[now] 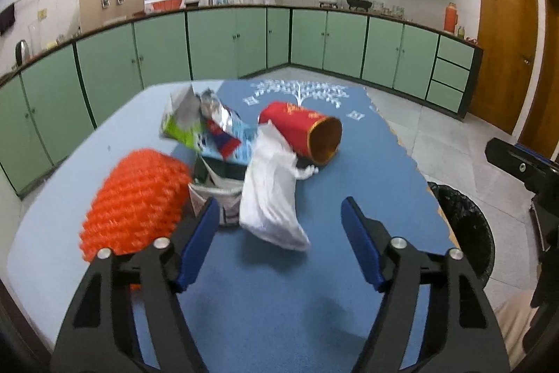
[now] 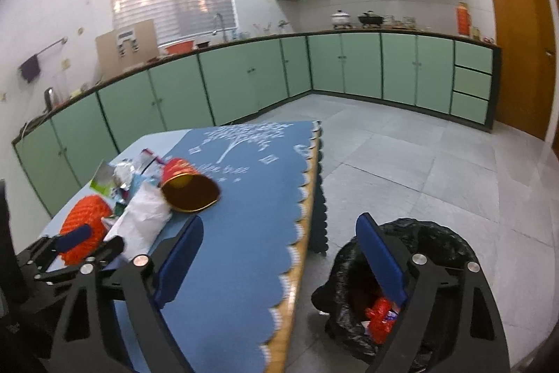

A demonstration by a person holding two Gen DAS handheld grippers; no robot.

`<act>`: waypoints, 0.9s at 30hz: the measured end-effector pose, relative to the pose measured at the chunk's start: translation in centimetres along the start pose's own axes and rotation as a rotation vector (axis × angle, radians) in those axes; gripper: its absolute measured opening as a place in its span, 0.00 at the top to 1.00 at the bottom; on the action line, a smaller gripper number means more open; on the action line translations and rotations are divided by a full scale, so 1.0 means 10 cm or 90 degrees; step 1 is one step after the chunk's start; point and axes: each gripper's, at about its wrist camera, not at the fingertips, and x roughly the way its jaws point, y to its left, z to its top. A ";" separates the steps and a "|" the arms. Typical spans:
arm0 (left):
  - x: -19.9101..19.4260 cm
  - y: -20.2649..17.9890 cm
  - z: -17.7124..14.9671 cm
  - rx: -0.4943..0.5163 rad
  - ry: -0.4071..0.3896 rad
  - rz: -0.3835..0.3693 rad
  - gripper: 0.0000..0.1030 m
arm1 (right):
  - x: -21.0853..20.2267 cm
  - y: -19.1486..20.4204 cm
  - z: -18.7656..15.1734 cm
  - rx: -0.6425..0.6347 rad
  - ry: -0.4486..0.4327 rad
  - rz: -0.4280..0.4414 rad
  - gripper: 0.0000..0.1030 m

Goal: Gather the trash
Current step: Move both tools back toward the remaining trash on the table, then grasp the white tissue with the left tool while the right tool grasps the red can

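A pile of trash lies on the blue table (image 1: 279, 285): an orange foam net (image 1: 136, 201), a white crumpled bag (image 1: 269, 194), a red tube with a gold inside (image 1: 304, 131) on its side, and foil snack wrappers (image 1: 206, 121). My left gripper (image 1: 279, 215) is open and empty, just in front of the white bag. My right gripper (image 2: 279, 233) is open and empty, over the table's right edge and above the black-lined bin (image 2: 429, 243), which holds a red wrapper (image 2: 380, 317). The pile also shows in the right wrist view, with the red tube (image 2: 185, 184) nearest.
The bin (image 1: 464, 219) stands on the tiled floor by the table's right edge. Green cabinets (image 1: 244, 41) line the far walls. A wooden door (image 1: 506, 41) is at the right. The right gripper's body (image 1: 524, 163) shows at the left view's right edge.
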 end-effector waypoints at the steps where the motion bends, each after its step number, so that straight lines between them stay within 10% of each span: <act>1: 0.03 0.02 -0.01 -0.005 0.007 -0.003 0.38 | 0.02 0.03 -0.01 -0.002 0.003 0.004 0.17; 15: 0.21 0.02 0.02 -0.021 0.016 -0.011 0.88 | 0.16 0.11 -0.11 -0.005 0.026 0.010 0.34; 27: -0.14 0.07 0.17 -0.037 -0.072 -0.008 0.97 | 0.25 0.30 -0.15 -0.015 0.043 0.031 0.43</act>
